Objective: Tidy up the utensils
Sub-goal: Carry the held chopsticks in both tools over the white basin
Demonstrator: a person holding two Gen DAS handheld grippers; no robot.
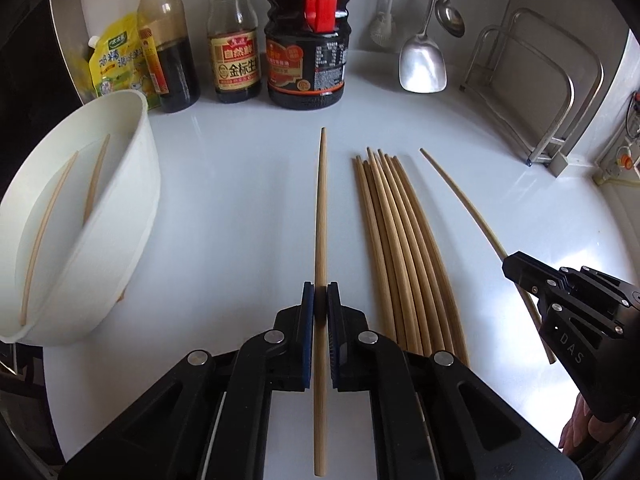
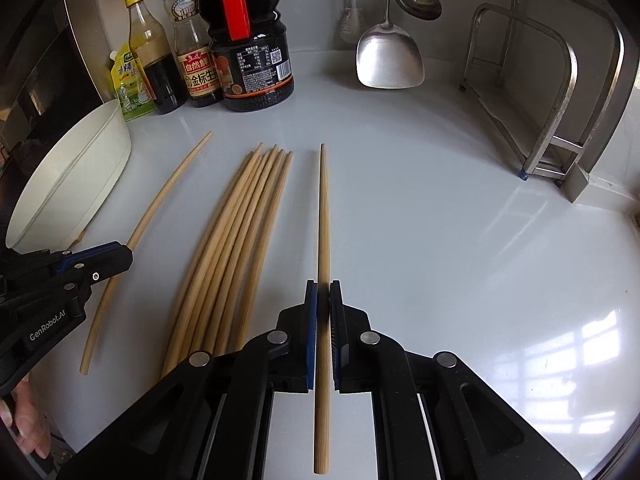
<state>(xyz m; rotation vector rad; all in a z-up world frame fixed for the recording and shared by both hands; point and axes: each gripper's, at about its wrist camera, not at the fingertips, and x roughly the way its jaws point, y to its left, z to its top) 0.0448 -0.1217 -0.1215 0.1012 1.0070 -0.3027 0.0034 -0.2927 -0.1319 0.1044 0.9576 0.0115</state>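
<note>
My left gripper [image 1: 321, 292] is shut on a single wooden chopstick [image 1: 320, 216] that points forward over the white counter. My right gripper [image 2: 323, 290] is shut on another chopstick [image 2: 323, 220], also pointing forward. Each gripper shows in the other's view, the right gripper [image 1: 520, 276] at the right edge and the left gripper [image 2: 120, 256] at the left edge. Between them a bundle of several chopsticks [image 1: 400, 248] lies on the counter, also in the right wrist view [image 2: 244, 232]. A white bowl [image 1: 132, 216] at the left holds two chopsticks [image 1: 94, 176].
Sauce bottles [image 1: 306, 40] and a yellow pouch [image 1: 116, 60] stand along the back wall. A metal spatula [image 1: 422, 64] and a ladle [image 1: 450, 16] hang at the back. A steel rack [image 1: 540, 92] stands at the back right. The bowl [image 2: 80, 176] is left of the bundle.
</note>
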